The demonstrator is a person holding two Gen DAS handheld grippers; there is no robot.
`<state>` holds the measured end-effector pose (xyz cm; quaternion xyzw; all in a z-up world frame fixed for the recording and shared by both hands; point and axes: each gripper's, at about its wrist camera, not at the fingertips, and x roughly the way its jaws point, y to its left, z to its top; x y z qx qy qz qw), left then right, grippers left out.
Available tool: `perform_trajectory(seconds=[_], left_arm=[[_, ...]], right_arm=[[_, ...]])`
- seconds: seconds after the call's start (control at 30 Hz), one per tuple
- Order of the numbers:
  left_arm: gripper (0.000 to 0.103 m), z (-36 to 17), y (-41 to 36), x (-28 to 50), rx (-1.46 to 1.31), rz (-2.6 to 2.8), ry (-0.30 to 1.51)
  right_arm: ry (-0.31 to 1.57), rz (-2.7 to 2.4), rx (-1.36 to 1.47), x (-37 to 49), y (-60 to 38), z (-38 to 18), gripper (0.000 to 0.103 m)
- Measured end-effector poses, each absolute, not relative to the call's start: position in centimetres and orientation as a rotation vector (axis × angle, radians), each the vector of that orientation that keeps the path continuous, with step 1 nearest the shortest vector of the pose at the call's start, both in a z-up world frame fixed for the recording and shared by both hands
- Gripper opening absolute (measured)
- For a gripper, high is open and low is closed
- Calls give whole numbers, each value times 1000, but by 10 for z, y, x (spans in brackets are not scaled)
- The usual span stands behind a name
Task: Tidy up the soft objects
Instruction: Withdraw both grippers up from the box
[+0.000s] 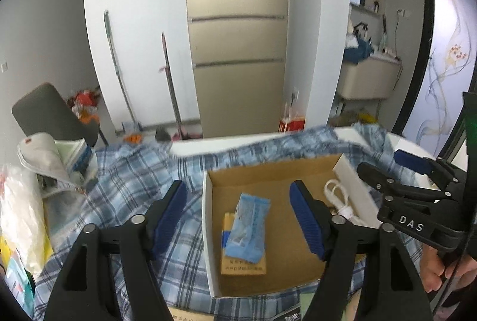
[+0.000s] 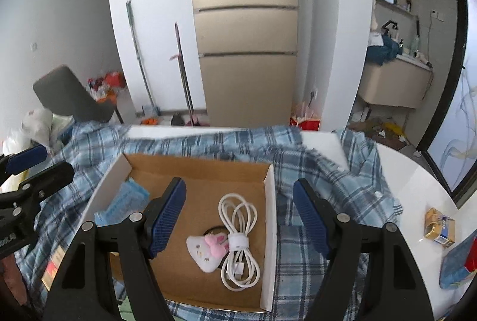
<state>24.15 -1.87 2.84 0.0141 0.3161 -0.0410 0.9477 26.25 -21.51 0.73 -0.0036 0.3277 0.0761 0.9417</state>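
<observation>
Both grippers hover over a shallow cardboard box (image 2: 269, 186) that sits on a blue plaid shirt (image 2: 328, 171) spread across a white table (image 2: 417, 186). The left gripper (image 1: 238, 219) has its blue pads spread wide with nothing between them, one pad outside the box's left wall and the other above its floor. Right between and just beyond those pads lies a light blue packet (image 1: 247, 228), resting on top of a small orange-yellow carton (image 1: 243, 262).

The right gripper (image 2: 238, 213) is spread wide too, empty, one pad over the box floor and the other beyond the box's right wall, above the shirt. Just ahead and below its fingers there's a coiled white cable (image 2: 238, 234) held by a white strap, touching a small white plush with a pink bow (image 2: 205, 249). Off to its right, well apart on the bare table, sits a small gold box (image 2: 439, 227), plus something blue and red (image 2: 460, 264) at the edge, too cut off to tell.
</observation>
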Motion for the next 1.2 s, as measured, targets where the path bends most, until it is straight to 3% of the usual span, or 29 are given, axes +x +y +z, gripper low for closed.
perform_trajectory(seconds=[0.03, 0.13, 0.23, 0.33, 0.77, 1.2], left_arm=[[90, 34, -20, 237, 31, -81, 611], [93, 48, -21, 222, 40, -58, 511], [103, 61, -21, 210, 26, -73, 450], [103, 76, -18, 195, 3, -86, 376], [103, 146, -22, 128, -10, -110, 158], [103, 176, -29, 45, 38, -123, 63]], right_arm=[[656, 161, -3, 260, -216, 11, 74], [611, 158, 5, 253, -219, 24, 82], [550, 148, 27, 242, -222, 39, 91], [473, 151, 46, 230, -225, 56, 102], [199, 126, 32, 158, -228, 139, 103], [86, 159, 30, 81, -240, 169, 103]])
